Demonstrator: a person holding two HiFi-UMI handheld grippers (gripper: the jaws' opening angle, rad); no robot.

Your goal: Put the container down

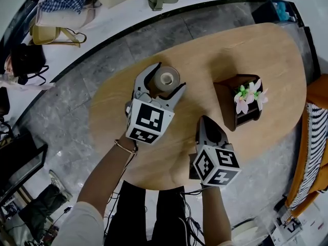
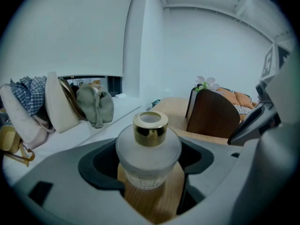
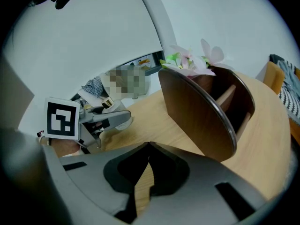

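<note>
Frosted-glass container with gold collar (image 2: 149, 146) is standing upright between the left gripper's (image 1: 169, 77) spread jaws; the right gripper (image 3: 149, 149) is pressing together, empty.

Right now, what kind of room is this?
Probably a living or lounge room, maybe a showroom. There is an oval wooden table with a flower holder on it, a polished grey stone floor, and bags and clothes heaped along a white ledge.

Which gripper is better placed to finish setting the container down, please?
The left gripper: its jaws flank the container on the table. The right gripper is shut, empty and apart from it.
</note>
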